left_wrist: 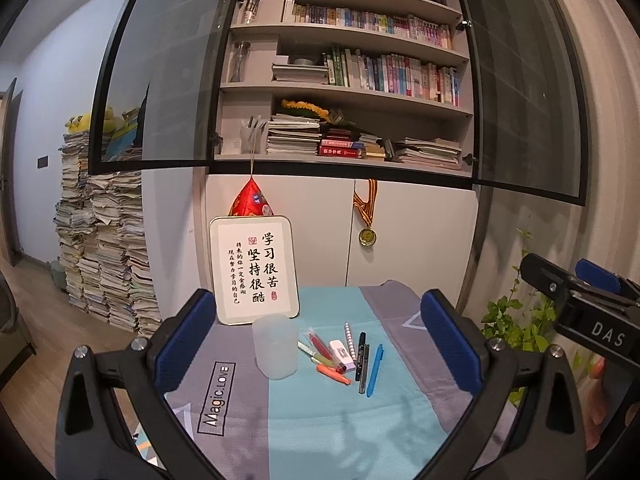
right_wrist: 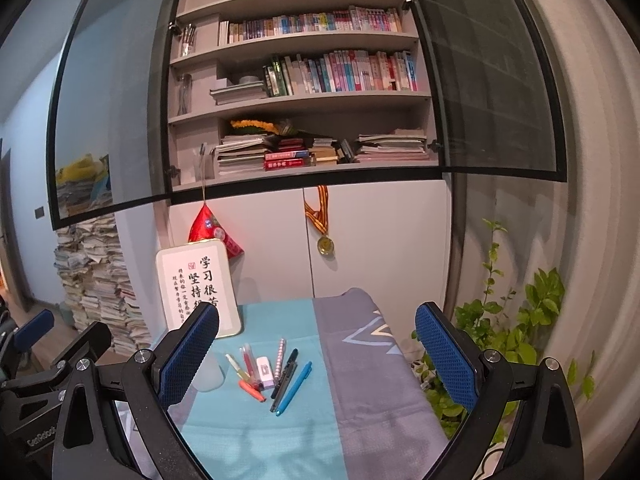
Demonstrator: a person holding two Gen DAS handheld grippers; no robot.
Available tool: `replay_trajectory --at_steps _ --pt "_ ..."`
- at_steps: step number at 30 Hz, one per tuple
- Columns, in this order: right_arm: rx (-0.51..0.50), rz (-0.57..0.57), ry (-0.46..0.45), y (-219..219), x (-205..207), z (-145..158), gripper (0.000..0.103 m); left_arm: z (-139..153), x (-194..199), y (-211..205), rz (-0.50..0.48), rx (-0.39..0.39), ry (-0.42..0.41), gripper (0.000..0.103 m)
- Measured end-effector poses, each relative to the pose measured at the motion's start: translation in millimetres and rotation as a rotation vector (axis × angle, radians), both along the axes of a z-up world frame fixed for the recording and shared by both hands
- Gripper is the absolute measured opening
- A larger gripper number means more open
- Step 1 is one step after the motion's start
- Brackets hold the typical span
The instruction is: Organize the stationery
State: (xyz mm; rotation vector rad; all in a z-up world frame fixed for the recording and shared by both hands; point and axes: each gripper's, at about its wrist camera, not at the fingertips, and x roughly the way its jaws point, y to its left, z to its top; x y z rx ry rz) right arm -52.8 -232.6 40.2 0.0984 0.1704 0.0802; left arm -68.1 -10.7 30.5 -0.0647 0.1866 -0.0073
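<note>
Cloth (left_wrist: 320, 408) edge bare — pens (left_wrist: 362, 356) (clustered) beside cup (left_wrist: 275, 348).

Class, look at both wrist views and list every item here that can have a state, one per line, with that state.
Left tongs: open, holding nothing.
Right tongs: open, holding nothing.
Translucent cup: upright, empty as far as visible.
Blue pen: lying flat on the cloth.
Black marker: lying flat, capped.
Framed sign: propped upright.
Cabinet glass doors: swung open.
</note>
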Motion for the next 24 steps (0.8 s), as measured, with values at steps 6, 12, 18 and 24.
replay_trajectory --at_steps 6,12,18,24 --pt "0.003 0.015 -0.002 -0.4 -2.9 -2.0 0.099 0.4 -1.5 1.5 -0.001 -0.015 0.005 0.102" --pt "0.001 0.029 0.005 2.0 -2.1 -2.7 0.099 1.1 -0.4 -1.5 -0.016 0.0 0.006 0.102" --pt "-0.003 0.036 0.012 4.8 -0.1 -3.4 0.099 -0.1 2.3 -2.2 -0.016 0.0 0.015 0.102" --pt "-0.002 0.045 0.015 5.3 3.4 -2.6 0.099 0.2 4.8 -5.9 -0.02 0.013 0.022 0.102"
